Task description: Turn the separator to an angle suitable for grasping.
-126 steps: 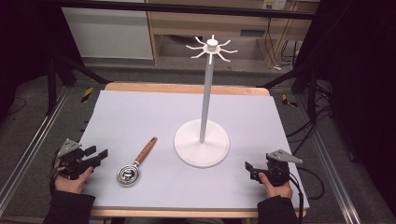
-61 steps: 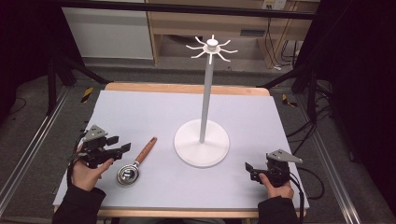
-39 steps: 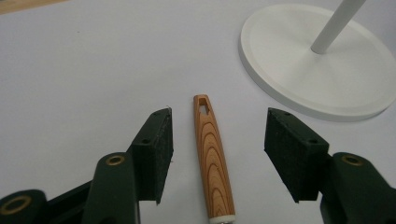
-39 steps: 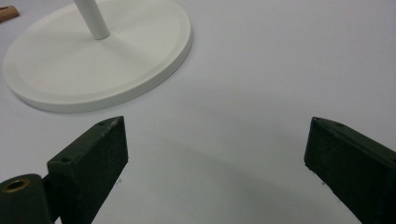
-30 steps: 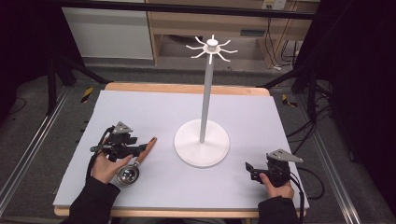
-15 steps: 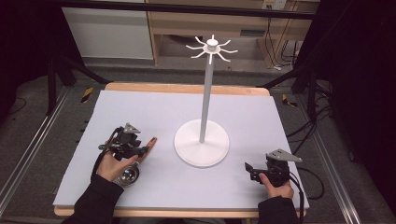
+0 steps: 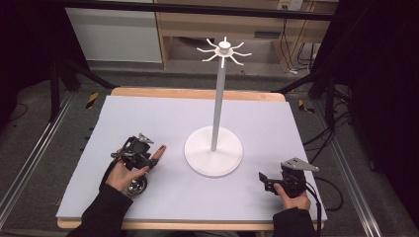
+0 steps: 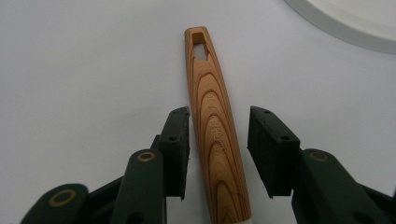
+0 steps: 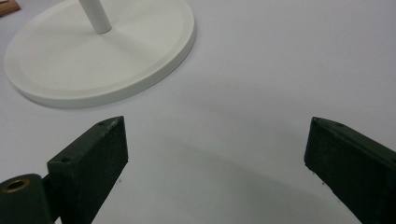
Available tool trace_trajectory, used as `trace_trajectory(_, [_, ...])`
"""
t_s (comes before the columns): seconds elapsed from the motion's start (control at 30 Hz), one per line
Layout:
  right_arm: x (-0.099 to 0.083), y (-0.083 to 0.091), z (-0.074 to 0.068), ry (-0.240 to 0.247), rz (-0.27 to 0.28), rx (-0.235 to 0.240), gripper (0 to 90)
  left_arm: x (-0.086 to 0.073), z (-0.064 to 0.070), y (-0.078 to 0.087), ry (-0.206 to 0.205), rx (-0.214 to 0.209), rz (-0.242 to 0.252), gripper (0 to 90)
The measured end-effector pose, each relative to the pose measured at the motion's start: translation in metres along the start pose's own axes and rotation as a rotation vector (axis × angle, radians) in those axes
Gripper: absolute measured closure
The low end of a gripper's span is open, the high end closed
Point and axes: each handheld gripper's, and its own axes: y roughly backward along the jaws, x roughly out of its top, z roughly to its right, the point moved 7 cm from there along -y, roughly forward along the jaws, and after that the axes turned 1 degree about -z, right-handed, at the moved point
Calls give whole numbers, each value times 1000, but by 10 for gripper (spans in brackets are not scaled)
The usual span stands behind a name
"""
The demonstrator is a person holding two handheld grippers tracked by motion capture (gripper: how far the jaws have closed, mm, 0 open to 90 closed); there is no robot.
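Now, left tongs (image 8: 218,154): open, jaws either side of the wooden handle (image 8: 212,116), a gap on each side.
Handle: flat on the desk (image 7: 148,113), its slotted end towards the stand (image 7: 214,153).
Round metal head (image 7: 136,185): just under the left hand (image 7: 123,173).
Right tongs (image 9: 217,154): spread wide, holding nothing, low over the desk near the stand's base.
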Motion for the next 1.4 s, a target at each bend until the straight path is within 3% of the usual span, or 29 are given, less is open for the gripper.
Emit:
trace_trajectory(0.27, [0, 0, 0, 2, -1, 0, 67, -2, 1, -7, -6, -2, -36, 638])
trace_trajectory(0.7, [0, 0, 0, 0, -4, 3, 67, -5, -1, -9, 45, -32, -57, 652])
trace_trajectory(0.87, [0, 0, 0, 0, -5, 3, 67, -9, 2, -7, 10, -42, -79, 675])
trace_trajectory(1.07, [-1, 0, 0, -2, -8, 3, 67, -7, 4, -7, -36, -16, -88, 672])
trace_trajectory(1.23, [-1, 0, 1, -1, -7, 2, 67, 3, 3, 0, -68, -7, -76, 622])
trace_trajectory(1.4, [-1, -1, 1, 0, -7, 7, 67, 14, 5, 2, -118, 5, -107, 590])
